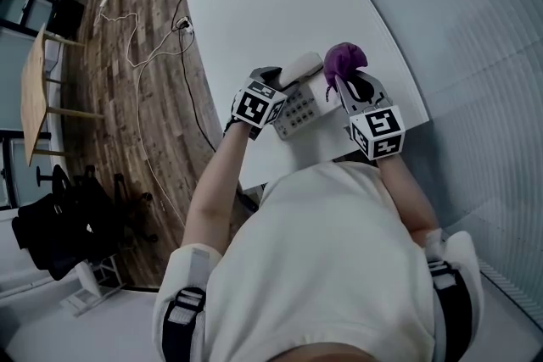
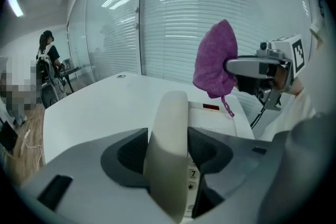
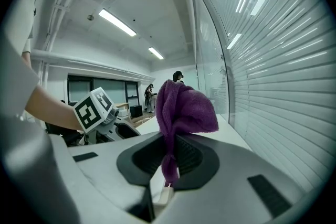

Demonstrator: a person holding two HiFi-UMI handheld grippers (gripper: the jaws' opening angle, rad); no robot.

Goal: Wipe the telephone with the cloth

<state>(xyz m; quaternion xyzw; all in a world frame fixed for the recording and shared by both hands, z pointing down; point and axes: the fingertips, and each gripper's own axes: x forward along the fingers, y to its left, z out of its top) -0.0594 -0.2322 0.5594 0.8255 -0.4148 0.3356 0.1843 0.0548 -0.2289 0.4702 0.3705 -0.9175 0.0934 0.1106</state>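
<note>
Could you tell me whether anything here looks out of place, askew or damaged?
Nothing looks spilled or damaged. The purple cloth is a bunched wad pinched in the right tool, held above the telephone; the handset sits between the jaws of the left tool.

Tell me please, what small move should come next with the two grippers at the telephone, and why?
Probably lift the handset a little off the telephone with the left gripper. Its jaws sit closed on the handset, while the right gripper holds the purple cloth pinched in the air above the telephone. Lifting would likely bare more surface for wiping.
</note>
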